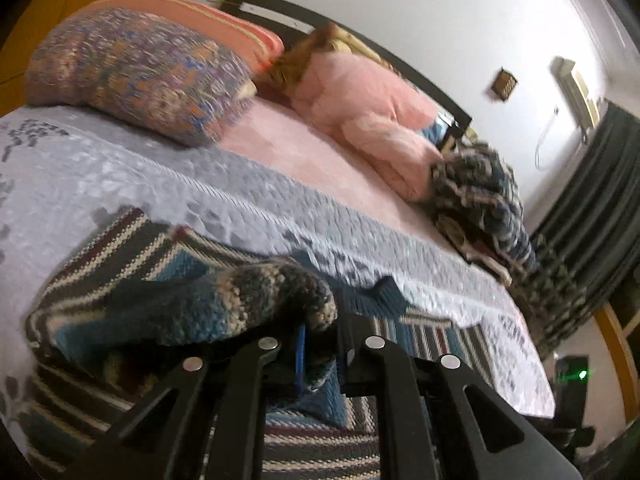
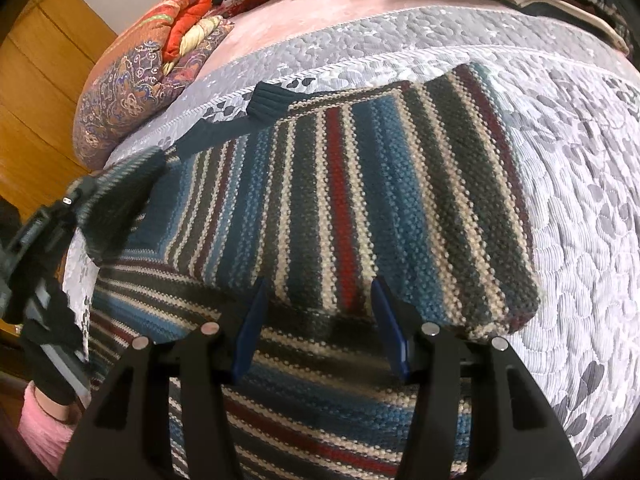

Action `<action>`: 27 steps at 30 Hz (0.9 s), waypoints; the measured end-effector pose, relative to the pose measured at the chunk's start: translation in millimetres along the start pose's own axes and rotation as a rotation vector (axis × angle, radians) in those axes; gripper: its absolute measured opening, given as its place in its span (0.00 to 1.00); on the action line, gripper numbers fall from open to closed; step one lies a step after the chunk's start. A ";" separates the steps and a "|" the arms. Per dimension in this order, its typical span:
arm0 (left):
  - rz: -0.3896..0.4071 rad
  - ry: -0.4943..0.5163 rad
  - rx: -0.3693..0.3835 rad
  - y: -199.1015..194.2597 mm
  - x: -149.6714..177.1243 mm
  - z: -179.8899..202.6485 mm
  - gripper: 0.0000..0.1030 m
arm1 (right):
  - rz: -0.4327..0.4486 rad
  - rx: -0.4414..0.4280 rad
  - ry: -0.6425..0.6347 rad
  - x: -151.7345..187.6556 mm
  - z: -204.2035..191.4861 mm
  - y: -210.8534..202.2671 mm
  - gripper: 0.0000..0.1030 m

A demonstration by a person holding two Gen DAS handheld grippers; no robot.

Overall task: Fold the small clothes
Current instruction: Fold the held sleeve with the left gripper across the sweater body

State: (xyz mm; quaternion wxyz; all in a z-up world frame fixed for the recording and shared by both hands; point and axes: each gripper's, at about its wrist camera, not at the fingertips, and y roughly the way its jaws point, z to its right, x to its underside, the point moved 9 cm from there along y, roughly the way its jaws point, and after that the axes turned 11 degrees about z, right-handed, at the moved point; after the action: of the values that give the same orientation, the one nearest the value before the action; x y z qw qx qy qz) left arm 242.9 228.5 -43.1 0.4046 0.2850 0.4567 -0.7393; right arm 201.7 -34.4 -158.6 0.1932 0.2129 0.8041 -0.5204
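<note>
The left gripper (image 1: 320, 344) pinches a sleeve (image 1: 224, 300) of the striped sweater (image 2: 360, 184) spread on the bed (image 2: 580, 200); the right gripper (image 2: 316, 320) hovers open. The thick knit could slip free mid-fold.

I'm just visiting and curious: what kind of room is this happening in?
Most likely a home bedroom: a striped sweater lies on a bed with a grey quilt, a patterned pillow sits near the dark headboard.

patterned pillow (image 1: 136, 76) | pink blanket (image 1: 360, 108) | grey quilt (image 2: 580, 184) | curtain (image 1: 592, 200)
</note>
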 end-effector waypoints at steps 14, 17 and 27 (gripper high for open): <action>-0.205 -0.013 0.027 25.1 76.5 -8.7 0.16 | -0.008 0.022 -0.001 1.5 -2.8 4.7 0.54; -0.238 -0.040 0.061 6.8 76.5 -10.8 0.23 | -0.008 0.035 -0.008 0.3 -6.2 6.3 0.55; -0.038 -0.045 -0.081 -69.2 -2.6 -94.5 0.28 | -0.049 -0.061 0.031 -9.2 -53.7 11.9 0.54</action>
State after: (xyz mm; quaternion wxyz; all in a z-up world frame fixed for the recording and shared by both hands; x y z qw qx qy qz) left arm 189.7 332.7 -50.0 0.4116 0.2430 0.4823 -0.7341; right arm 211.1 17.9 -142.1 0.1746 0.1952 0.8274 -0.4968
